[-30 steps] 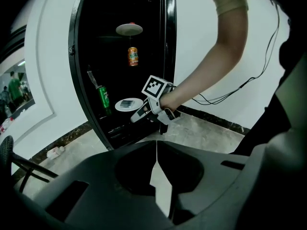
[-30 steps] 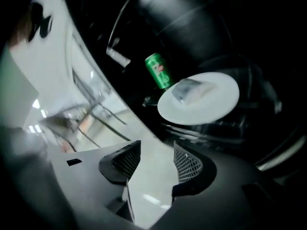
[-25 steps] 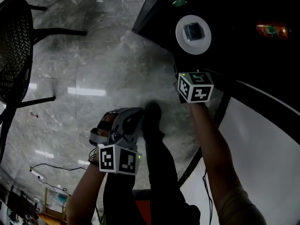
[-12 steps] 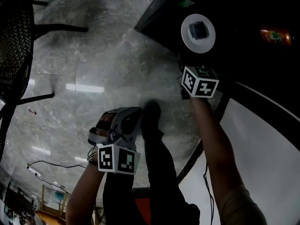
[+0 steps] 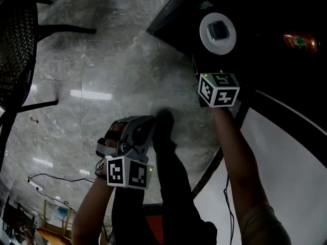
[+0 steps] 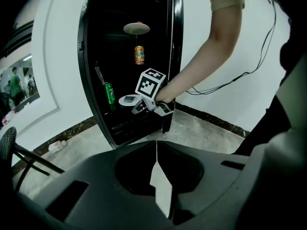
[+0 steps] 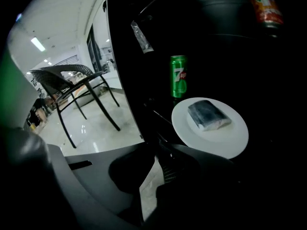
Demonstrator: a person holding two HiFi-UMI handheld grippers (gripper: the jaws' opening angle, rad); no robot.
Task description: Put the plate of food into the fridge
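While looking down from the head view: placing step, holding the plate within the open fridge at 1 o'clock, pinching its rim with the right tool; next, probably find shelf space, lower level, release. Left gripper view: left tool shut, empty. Right gripper view: green can at 11 o'clock of plate, "7" legible.
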